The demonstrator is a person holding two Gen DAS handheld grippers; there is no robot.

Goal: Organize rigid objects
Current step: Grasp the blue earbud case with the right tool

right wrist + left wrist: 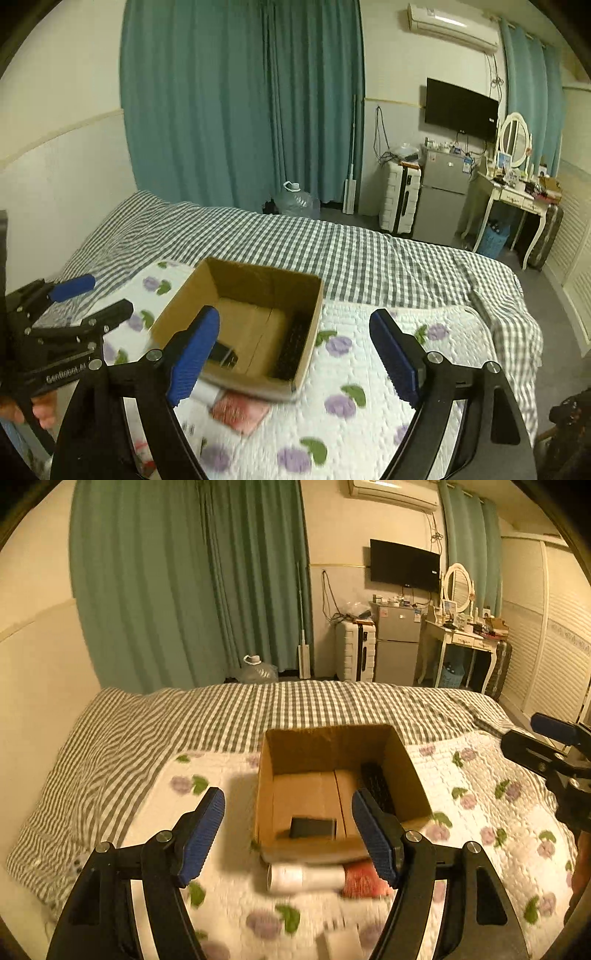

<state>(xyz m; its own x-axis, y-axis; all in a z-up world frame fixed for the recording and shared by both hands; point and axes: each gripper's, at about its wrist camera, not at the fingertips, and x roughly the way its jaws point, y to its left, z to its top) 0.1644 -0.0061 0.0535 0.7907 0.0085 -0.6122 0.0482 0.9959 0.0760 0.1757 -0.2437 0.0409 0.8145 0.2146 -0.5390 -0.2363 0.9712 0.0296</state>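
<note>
- Two claws hung above the bed (332,701); both stood released, with nothing between the pads.
- My left claw (288,834) pointed down over the near edge of the cardboard box (413,775), which already held a small black block (312,828) and a dark ridged item (376,786).
- One white tube (306,878) lay on the quilt just in front of the box's near wall, its long axis running across my left claw's view, a red packet (364,884) touching its right end.
- My right claw (295,354) hung further right, so I judged the left nearer.
</note>
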